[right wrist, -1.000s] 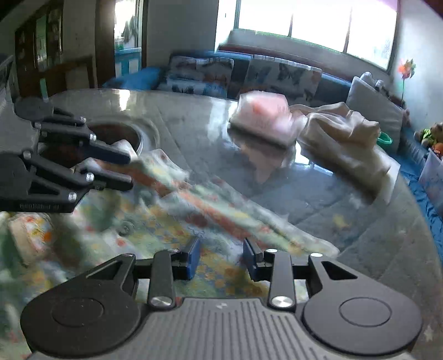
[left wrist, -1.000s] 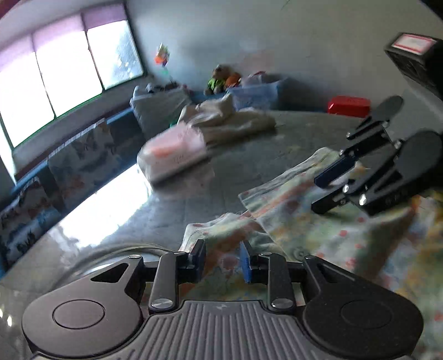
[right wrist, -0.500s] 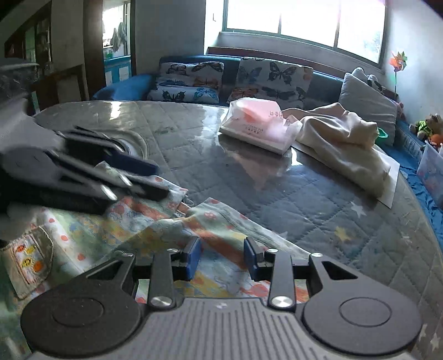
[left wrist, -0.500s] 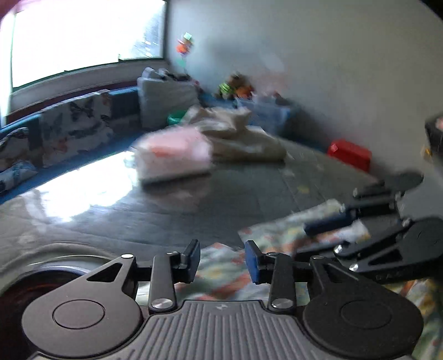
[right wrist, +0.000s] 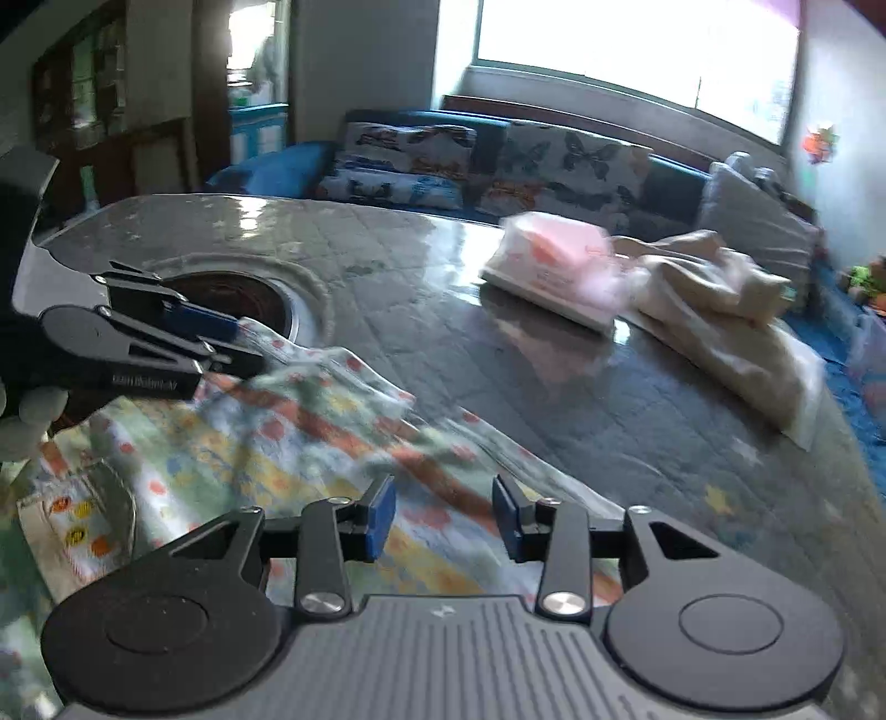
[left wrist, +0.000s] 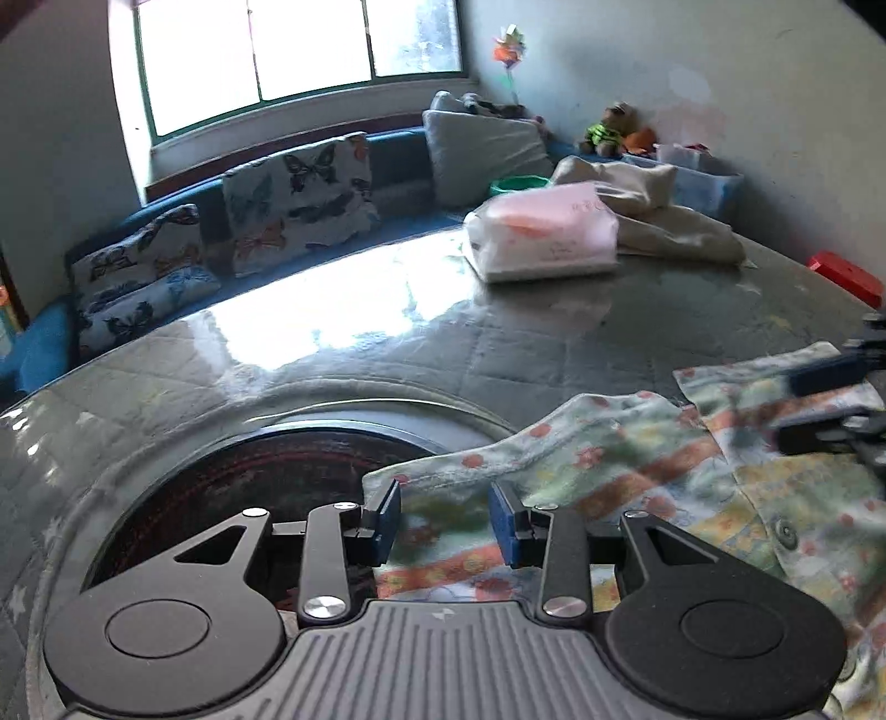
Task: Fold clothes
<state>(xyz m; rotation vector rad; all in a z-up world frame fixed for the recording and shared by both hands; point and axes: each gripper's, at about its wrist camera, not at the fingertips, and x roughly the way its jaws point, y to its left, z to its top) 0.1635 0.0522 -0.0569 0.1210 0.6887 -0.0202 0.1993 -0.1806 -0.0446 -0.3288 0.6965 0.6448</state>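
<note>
L gripper (left wrist: 444, 518) near edge, jaws apart, nothing between; R gripper (right wrist: 444, 518) same, jaws wide, empty. Patterned garment (left wrist: 637, 476) rumpled on bench (left wrist: 387, 332) just beyond both, left edge lapping round recessed burner (left wrist: 249, 482). Mid bench: pink-white packet (left wrist: 545, 232), beige cloth pile (left wrist: 664, 221) touching its right side. Red box (left wrist: 844, 275) far right. Far: butterfly cushions (left wrist: 299, 199), window (left wrist: 299, 50).

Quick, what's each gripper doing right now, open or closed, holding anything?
Left gripper: open, empty, over the printed garment.
Right gripper: open, empty.
</note>
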